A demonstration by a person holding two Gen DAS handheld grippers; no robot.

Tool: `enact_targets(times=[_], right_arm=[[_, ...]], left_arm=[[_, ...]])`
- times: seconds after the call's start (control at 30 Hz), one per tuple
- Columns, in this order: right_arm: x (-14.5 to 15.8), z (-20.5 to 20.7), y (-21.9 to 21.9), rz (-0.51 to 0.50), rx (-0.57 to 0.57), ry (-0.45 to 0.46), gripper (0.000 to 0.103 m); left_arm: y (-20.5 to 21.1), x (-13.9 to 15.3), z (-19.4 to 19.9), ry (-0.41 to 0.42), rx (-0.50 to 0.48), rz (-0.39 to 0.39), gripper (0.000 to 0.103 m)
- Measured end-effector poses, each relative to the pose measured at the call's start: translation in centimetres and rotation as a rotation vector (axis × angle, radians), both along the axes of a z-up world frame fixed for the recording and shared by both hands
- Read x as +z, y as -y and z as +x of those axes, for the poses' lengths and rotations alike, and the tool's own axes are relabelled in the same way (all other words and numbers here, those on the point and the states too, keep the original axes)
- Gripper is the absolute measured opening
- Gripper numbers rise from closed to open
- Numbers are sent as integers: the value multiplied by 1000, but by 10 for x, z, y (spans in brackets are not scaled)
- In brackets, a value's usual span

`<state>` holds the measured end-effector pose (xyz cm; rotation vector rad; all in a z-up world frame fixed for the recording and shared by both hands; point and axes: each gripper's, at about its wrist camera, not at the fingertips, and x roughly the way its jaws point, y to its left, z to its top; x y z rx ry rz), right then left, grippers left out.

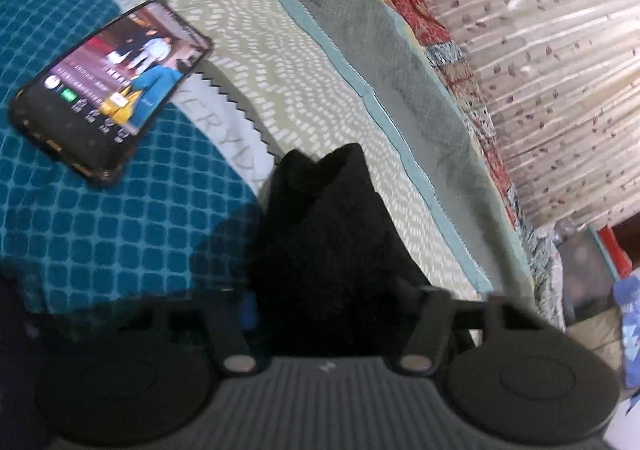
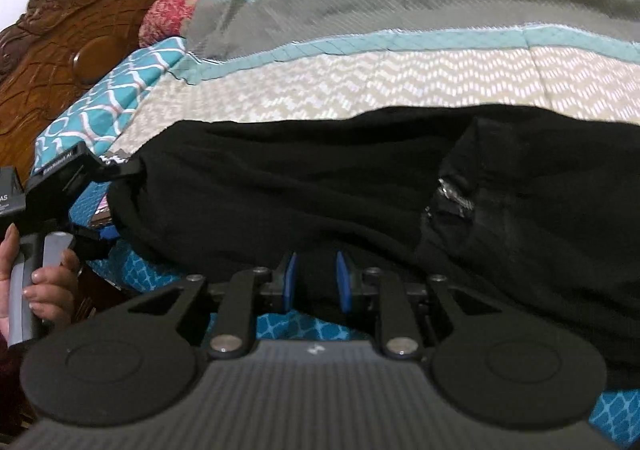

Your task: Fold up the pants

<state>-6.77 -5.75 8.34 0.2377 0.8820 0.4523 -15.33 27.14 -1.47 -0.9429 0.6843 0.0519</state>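
Observation:
The black pants (image 2: 320, 186) lie bunched across the bed, with a metal zipper (image 2: 452, 196) showing at the right. My right gripper (image 2: 316, 282) has its blue pads (image 2: 289, 282) close together on the pants' near edge. In the left wrist view a raised fold of the black pants (image 1: 324, 234) fills the space between the fingers of my left gripper (image 1: 332, 310), which is shut on it; only a sliver of one blue pad (image 1: 249, 310) shows. The left gripper also shows in the right wrist view (image 2: 124, 170), holding the pants' left end.
A phone (image 1: 108, 90) with a lit screen lies on the teal patterned bedspread (image 1: 120, 242) at the left. A striped quilt (image 2: 400, 50) covers the far side of the bed. A carved wooden headboard (image 2: 80, 30) stands at the left. A curtain (image 1: 540, 50) hangs beyond the bed.

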Motion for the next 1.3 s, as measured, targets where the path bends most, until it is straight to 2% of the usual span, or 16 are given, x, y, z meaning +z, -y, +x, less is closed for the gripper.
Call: enact_targets(times=[0.03, 0.1, 0.3, 0.47, 0.53, 0.57, 0.7, 0.8, 0.9, 0.97, 1.0, 1.03, 1.13, 1.17, 1.2, 1.3], right_arm=[[0, 1, -1, 0, 0, -2, 26], [1, 3, -5, -3, 12, 5, 26], [21, 5, -30, -11, 117, 126, 29], [41, 2, -52, -10, 248, 241, 47], [47, 4, -61, -13, 297, 288, 71], [49, 4, -67, -23, 323, 312, 76], [45, 4, -96, -114, 431, 409, 78], [41, 10, -110, -168, 455, 428, 79], [42, 17, -119, -158, 466, 428, 75], [41, 21, -127, -169, 463, 420, 48], [38, 24, -133, -173, 475, 397, 38], [34, 27, -142, -190, 478, 377, 21], [20, 28, -172, -258, 476, 358, 19], [16, 26, -180, -269, 473, 348, 18], [13, 26, -184, -275, 470, 338, 18], [19, 32, -176, -196, 434, 300, 18]], left_arm=[[4, 1, 1, -3, -12, 9, 36], [9, 5, -3, 12, -20, 24, 26], [23, 41, -8, 103, -59, 80, 25], [42, 62, -4, 144, -112, 140, 25], [54, 72, -2, 168, -146, 166, 25], [61, 76, -3, 178, -166, 186, 25], [85, 93, 1, 218, -256, 263, 25], [93, 99, 0, 213, -274, 323, 26], [79, 85, -2, 187, -240, 309, 31], [60, 68, 2, 140, -192, 276, 36], [50, 59, 3, 101, -168, 258, 41], [42, 52, 3, 72, -150, 236, 41], [17, 34, -8, 29, -99, 143, 44], [11, 30, -14, 24, -88, 128, 51], [6, 27, -19, 14, -67, 119, 63], [-13, 17, -33, 55, -29, 2, 72]])
